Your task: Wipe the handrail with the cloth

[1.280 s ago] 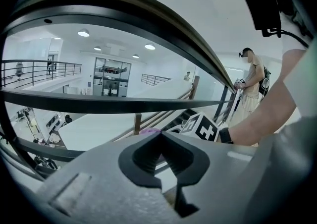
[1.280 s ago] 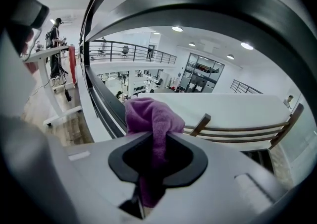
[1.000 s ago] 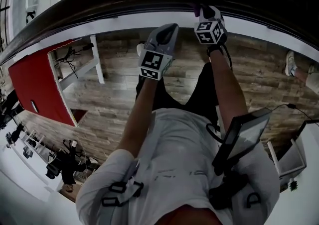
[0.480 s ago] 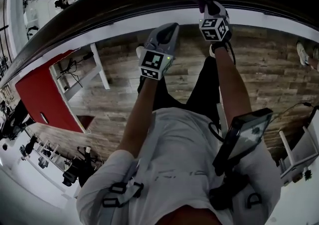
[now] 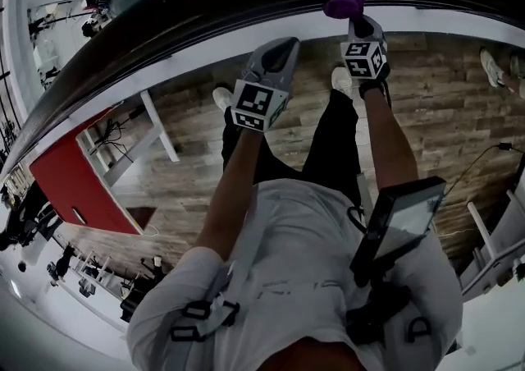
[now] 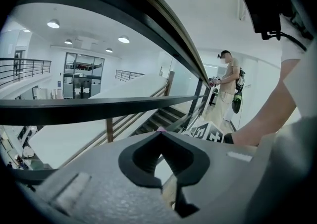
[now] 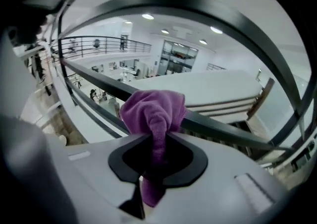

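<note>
The bunched purple cloth [image 5: 343,5] sits at the upper right of the head view, pressed against the near edge of the dark, curved handrail [image 5: 189,12]. That rail sweeps from the lower left of the frame up across the top. The step in hand looks like a wiping pass along the rail.

To do it well, the wad should stay flat against the rail's top and near face, not ride on one edge. The stroke should follow the curve with steady pressure, so the cloth does not roll out of the jaws. Much of the rail stretches away to the left, so I judge that plenty is left to cover.

In the right gripper view the cloth [image 7: 152,111] is a soft, folded fabric. Its rounded head mushrooms above the jaws at the centre of the frame and touches the dark rail [image 7: 218,128] behind it. A narrow tail hangs down through the jaw gap.

The right gripper [image 5: 361,26] is clamped on that tail, and its jaws [image 7: 153,156] pinch the fabric at its waist.

The left gripper [image 5: 277,49] hangs at centre frame, just below the rail and apart from it. Its own view shows the jaws [image 6: 161,161] closed together with nothing between them.

Below the rail lie a white ledge [image 5: 426,20] and a wood-plank floor [image 5: 197,164].
</note>
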`<state>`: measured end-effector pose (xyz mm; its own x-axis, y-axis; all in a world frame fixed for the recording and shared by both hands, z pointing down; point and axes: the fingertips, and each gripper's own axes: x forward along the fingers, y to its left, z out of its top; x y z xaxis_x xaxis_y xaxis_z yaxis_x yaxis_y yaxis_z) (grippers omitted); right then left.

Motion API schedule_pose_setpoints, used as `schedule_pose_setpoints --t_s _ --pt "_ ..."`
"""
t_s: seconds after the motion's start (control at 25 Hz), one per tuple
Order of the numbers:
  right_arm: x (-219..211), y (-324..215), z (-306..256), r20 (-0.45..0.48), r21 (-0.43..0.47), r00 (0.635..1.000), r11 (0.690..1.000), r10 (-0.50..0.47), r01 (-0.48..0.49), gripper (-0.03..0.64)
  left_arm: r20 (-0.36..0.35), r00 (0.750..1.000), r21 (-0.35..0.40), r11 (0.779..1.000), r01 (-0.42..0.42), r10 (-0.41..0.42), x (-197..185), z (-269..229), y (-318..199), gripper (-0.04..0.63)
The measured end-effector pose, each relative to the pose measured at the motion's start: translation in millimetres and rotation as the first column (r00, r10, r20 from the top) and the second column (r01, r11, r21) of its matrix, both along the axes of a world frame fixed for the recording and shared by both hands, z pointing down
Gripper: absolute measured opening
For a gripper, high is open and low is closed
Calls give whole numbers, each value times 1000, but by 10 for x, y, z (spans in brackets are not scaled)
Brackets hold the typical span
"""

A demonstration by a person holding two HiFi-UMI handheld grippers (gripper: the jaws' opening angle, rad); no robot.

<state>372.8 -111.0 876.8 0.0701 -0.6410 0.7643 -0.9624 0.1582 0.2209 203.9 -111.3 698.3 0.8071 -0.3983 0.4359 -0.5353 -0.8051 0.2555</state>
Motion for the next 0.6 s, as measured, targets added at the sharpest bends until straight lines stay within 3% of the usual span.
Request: schedule_pose_setpoints --t_s 0.08,0.2,0.6 --pt "44 -42 -163 4 81 998 995 -57 56 61 -1 1000 3 1000 -9 9 121 32 21 -2" --pt "218 -231 -392 12 165 1000 986 -27 25 61 -2 1000 -30 999 -26 26 290 108 92 -2" --pt "1060 -435 -316 -10 120 998 991 59 -57 61 -7 998 -47 997 -66 65 709 177 4 -2"
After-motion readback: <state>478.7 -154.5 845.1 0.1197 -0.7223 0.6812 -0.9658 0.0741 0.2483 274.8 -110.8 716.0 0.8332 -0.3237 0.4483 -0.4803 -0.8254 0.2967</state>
